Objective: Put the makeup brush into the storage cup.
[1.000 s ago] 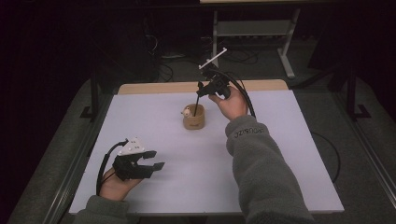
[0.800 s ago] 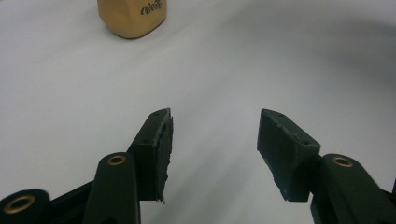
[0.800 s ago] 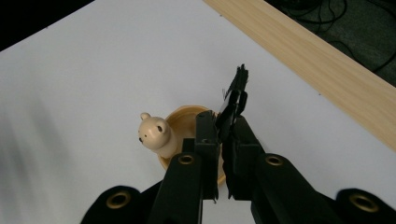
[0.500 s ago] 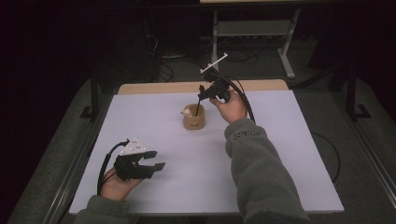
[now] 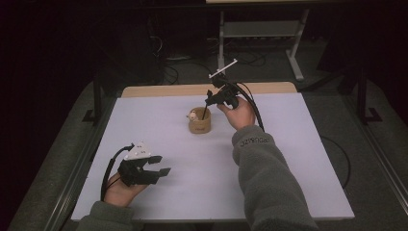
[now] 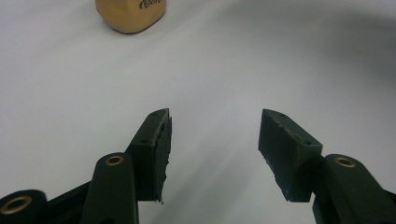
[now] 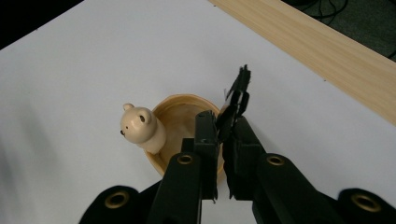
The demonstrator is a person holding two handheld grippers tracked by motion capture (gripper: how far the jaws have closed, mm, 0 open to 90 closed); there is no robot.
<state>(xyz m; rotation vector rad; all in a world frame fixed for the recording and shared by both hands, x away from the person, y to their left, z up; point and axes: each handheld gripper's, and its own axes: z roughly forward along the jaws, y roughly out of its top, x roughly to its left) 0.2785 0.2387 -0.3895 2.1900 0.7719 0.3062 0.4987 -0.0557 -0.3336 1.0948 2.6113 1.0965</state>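
High view: the right gripper (image 5: 210, 100) hangs over the tan cup (image 5: 199, 123) near the far middle of the white desk (image 5: 288, 159), its jaws pinching a thin dark stick (image 5: 206, 109) that points down into the cup. In the right gripper view the stick (image 7: 236, 100) juts out past the pressed jaws above the cup's rim, where a small bear figure (image 7: 139, 127) sits. The left gripper (image 5: 156, 166) rests near the desk's front left corner, jaws spread with nothing between them, well apart from the cup.

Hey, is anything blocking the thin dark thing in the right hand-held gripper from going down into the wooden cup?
Nothing visible blocks it. The right hand-held gripper holds the thin dark object over the cup; the bear figure sits at the rim's far side, leaving the opening free.
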